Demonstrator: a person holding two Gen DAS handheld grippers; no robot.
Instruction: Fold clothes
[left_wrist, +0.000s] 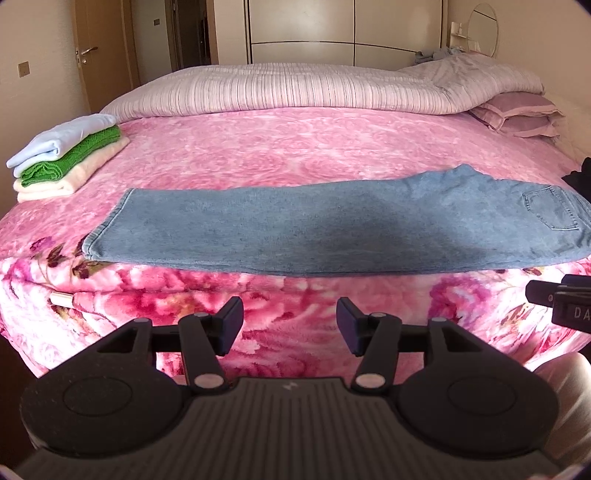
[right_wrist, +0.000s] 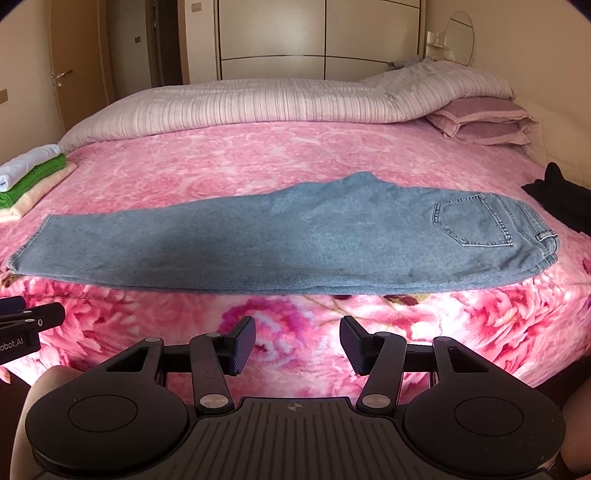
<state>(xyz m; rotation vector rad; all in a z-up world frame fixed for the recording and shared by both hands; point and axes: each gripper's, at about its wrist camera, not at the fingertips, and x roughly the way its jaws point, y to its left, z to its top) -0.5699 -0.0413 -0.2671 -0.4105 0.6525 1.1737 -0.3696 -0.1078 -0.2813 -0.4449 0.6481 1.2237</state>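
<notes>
Item: blue denim jeans (right_wrist: 280, 240) folded lengthwise on pink floral bed (right_wrist: 258, 158), twelve o'clock of your left claw (left_wrist: 290, 323) and right claw (right_wrist: 297, 341); both gape, empty.

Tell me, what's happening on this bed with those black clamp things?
A person is folding laundry with a hand-held gripper in each hand. The left hand-held gripper and right hand-held gripper both hang open, empty, in front of the bed's edge. The jeans lie folded lengthwise on the pink blanket. A folded stack sits at the left.
</notes>
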